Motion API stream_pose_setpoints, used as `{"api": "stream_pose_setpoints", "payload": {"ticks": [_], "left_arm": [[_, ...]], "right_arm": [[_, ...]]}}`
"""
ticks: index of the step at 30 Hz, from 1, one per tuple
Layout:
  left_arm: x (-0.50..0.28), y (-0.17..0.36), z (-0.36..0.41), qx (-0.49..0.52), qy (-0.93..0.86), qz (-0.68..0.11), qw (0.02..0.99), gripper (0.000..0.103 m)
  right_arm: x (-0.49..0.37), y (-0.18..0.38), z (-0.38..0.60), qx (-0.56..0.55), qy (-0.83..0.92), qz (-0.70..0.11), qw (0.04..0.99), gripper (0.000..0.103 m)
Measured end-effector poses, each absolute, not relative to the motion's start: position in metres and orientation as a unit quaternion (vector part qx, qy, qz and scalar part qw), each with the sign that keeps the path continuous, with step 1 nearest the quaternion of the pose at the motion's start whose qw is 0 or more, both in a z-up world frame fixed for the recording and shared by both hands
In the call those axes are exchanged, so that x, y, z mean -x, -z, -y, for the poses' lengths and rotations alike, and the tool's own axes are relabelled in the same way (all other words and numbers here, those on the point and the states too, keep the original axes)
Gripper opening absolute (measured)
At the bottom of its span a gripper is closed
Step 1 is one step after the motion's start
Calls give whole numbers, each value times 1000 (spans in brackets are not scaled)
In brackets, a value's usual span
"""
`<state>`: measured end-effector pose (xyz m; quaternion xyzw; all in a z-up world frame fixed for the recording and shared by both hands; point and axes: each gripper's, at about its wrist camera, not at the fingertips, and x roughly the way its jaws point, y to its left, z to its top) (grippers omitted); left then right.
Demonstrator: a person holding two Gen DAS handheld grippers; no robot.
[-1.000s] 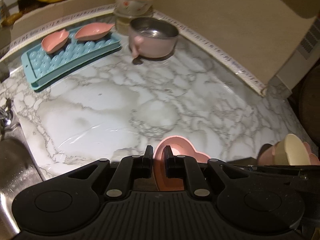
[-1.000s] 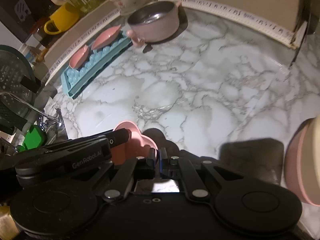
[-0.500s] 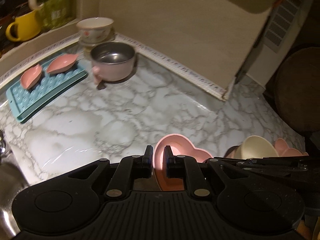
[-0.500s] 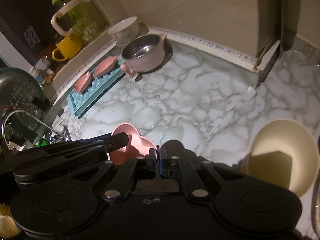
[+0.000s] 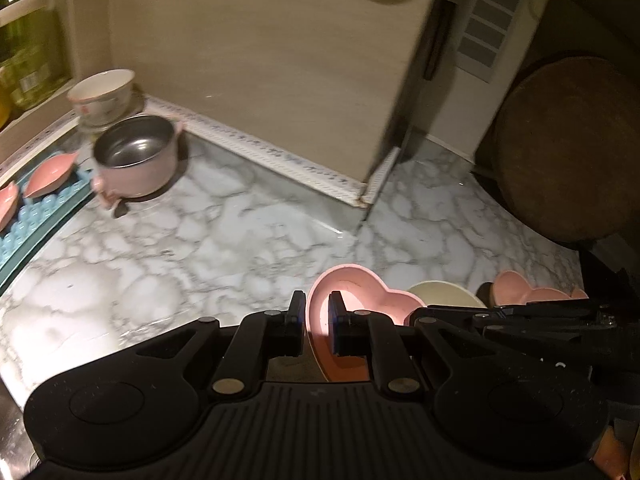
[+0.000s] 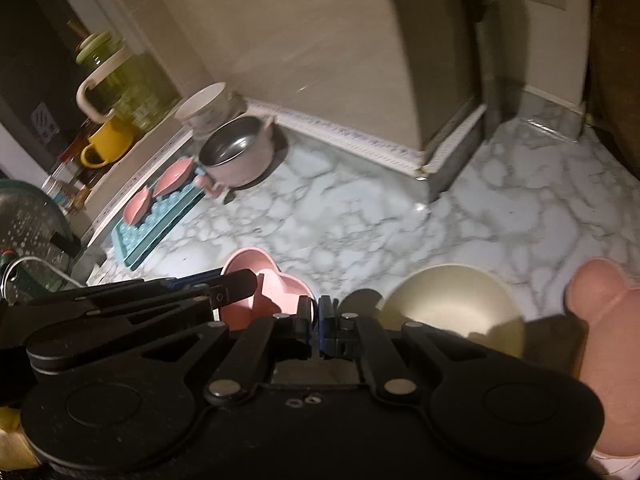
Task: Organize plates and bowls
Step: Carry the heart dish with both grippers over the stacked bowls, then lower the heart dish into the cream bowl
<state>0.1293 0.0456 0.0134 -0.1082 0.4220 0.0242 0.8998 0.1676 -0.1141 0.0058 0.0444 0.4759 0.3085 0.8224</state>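
From the left wrist view, I had the left tool clamped on the near rim of the pink heart-shaped dish, one finger inside the wall and one outside, the dish tilted and carried clear of the marble table. The relation I judged the next move to turn on lay to the right of that tool: a cream bowl sat just beyond the held dish, and past it a second pink heart dish, both partly hidden behind the dark body of the right tool crossing the lower right. The lobes of the held dish pointed away from me toward that group, so I reckoned the left hand was the nearer one for setting it there. Far to the left stood the steel-lined pink bowl, a white patterned bowl behind it, and small pink leaf dishes on a blue tray. From the right wrist view, the right tool was closed with nothing between its fingers that I could see. This view showed what the other hid: the whole open mouth of the cream bowl, empty, just right of the tool, and a pink dish at the far right edge, while the held heart dish sat to the left, half covered by the left tool.
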Motion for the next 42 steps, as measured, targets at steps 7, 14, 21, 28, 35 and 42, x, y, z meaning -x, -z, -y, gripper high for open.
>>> {"api": "stream_pose_setpoints", "payload": {"ticks": [7, 14, 21, 28, 35, 42], "left_arm": [[-148, -10, -15, 97, 3, -432, 897, 12], [-162, 1, 10, 84, 26, -450, 889, 12], [-170, 20, 24, 73, 34, -475, 876, 12], [-176, 37, 27, 66, 36, -494, 866, 12], [-179, 44, 29, 60, 39, -500, 863, 12], [-181, 45, 30, 57, 44, -500, 863, 12]], "right_arm": [[-180, -6, 146, -48, -288, -477, 829, 2], [-190, 4, 175, -57, -268, -488, 829, 2], [-194, 23, 189, -57, -251, -509, 821, 2], [-196, 35, 189, -47, -245, -523, 815, 2], [-200, 44, 188, -41, -239, -533, 811, 2], [-201, 45, 187, -42, -236, -533, 811, 7]]}}
